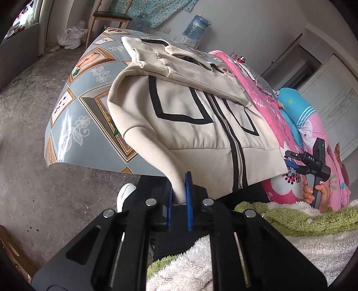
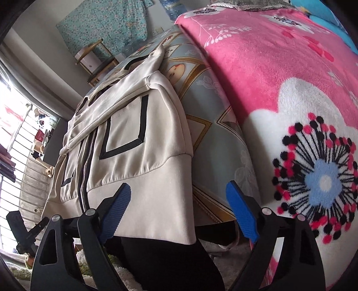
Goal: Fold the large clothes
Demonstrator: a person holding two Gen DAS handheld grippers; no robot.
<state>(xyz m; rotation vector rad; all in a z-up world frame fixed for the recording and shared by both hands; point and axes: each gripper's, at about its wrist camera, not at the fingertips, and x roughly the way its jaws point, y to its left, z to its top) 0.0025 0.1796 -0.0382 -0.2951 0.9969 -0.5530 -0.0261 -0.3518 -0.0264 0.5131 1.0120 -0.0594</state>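
Observation:
A cream zip-up jacket (image 1: 190,107) with black stripes lies front up on the table (image 1: 73,107), its hem hanging over the near edge. My left gripper (image 1: 179,201) is shut on the end of the jacket's left sleeve (image 1: 161,152), which is lifted off the table toward the camera. In the right wrist view the jacket (image 2: 125,134) fills the left half. My right gripper (image 2: 181,208) stands open at the hem's right corner, the fabric between its blue pads (image 2: 241,208) without being pressed. The left wrist view shows the right gripper (image 1: 289,161) held in a hand beside the hem.
A glossy patterned cloth covers the table (image 2: 214,138). A pink flowered blanket (image 2: 279,78) lies along its right side. A white and green fleece (image 1: 290,223) sits near me. A wooden chair (image 1: 111,18) and a water bottle (image 1: 197,26) stand beyond. Concrete floor lies left.

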